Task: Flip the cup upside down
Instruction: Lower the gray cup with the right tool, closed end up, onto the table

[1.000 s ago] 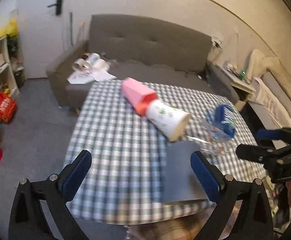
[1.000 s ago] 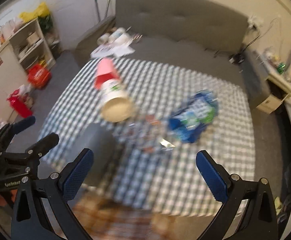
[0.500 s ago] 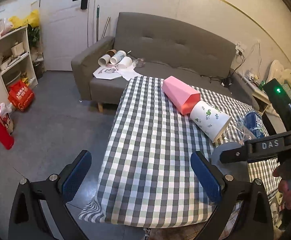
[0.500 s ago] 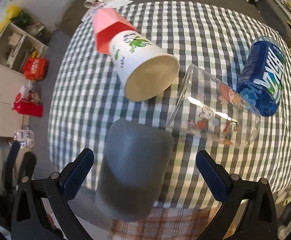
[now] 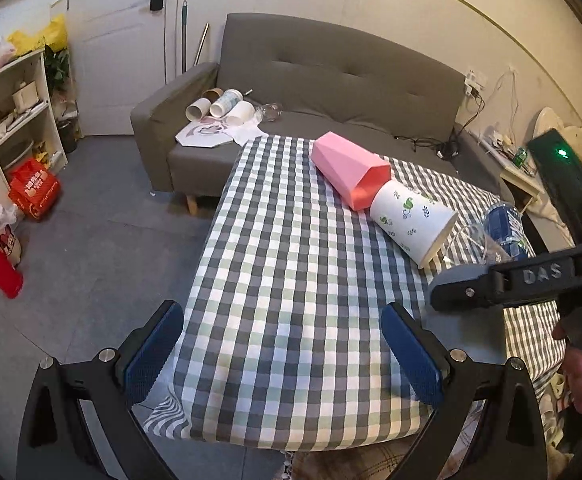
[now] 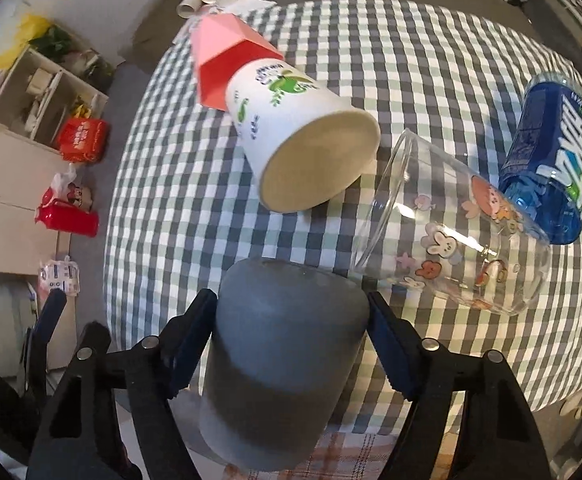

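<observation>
The grey cup (image 6: 287, 360) is clamped between the two blue pads of the right claw (image 6: 291, 340), one pad pressed on each side of its wall, so that claw is closed on it. The cup is seen at the near edge of the bench (image 6: 431, 60), with its closed end pointed away from the camera toward the other cups; whether it's touching the checked cloth or lifted off it can't really be told from the right wrist view. In the left wrist view only a sliver of the grey cup (image 5: 457, 276) is visible, mostly hidden behind the right claw's black finger.

The left claw (image 5: 283, 352) is held wide open with nothing between its pads, hovering over the near left part of the bench (image 5: 291, 280), well apart from the cup.

Just past the grey cup, a clear cup with cartoon stickers (image 6: 451, 240) is lying on its side, rim facing the grey cup and very close to it. Beside that, a white paper cup with green leaf prints (image 6: 303, 140) is also on its side, open end facing the camera. A pink faceted cup (image 6: 231, 56) is lying right behind it, touching its base. To the far right a blue can (image 6: 551, 152) is seen tipped over. Further back, a grey sofa (image 5: 331, 76) with some paper cups (image 5: 223, 106) on it can be made out.
</observation>
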Motion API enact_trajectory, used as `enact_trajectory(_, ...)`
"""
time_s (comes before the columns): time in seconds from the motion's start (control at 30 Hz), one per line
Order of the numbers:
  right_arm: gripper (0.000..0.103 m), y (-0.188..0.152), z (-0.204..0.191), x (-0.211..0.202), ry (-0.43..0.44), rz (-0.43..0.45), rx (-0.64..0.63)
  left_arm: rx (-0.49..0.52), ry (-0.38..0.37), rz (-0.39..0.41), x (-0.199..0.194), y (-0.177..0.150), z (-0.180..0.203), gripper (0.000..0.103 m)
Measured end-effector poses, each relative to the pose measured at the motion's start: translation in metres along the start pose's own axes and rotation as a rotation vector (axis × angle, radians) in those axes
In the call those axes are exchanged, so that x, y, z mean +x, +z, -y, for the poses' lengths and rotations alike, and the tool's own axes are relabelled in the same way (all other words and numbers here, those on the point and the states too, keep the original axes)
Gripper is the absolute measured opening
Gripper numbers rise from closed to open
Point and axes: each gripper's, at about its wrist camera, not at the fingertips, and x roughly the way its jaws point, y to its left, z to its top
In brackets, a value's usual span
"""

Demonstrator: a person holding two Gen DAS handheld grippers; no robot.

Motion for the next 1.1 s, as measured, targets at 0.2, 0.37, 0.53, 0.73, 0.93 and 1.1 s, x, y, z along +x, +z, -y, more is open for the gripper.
enact_trajectory(0.2, 0.074, -0.03, 0.002, -0.041, 0.036, 0.168, -0.133, -0.024, 0.02, 0.013, -0.006, 0.002, 0.001, 0.102)
enact_trajectory(0.37, 0.074, -0.057, -0.009, -0.061, -0.058, 0.372, -0.32, -0.038, 0.025, 0.012, -0.006, 0.001, 0.005, 0.102)
enact_trajectory(0.53, 0.074, -0.079, -0.012, -0.066, -0.092, 0.524, -0.439, -0.039, 0.03, 0.006, -0.001, 0.002, 0.011, 0.102)
enact_trajectory(0.73, 0.074, -0.093, -0.016, -0.063, -0.106, 0.705, -0.563, -0.043, 0.036, -0.005, 0.007, 0.001, 0.017, 0.102)
enact_trajectory(0.93, 0.074, -0.101, -0.017, -0.052, -0.135, 0.752, -0.641, -0.039, 0.047, -0.022, 0.013, -0.001, 0.018, 0.102)
enact_trajectory(1.1, 0.074, -0.112, -0.015, -0.054, -0.14, 0.768, -0.668, -0.041, 0.046, -0.03, 0.015, -0.002, 0.02, 0.102)
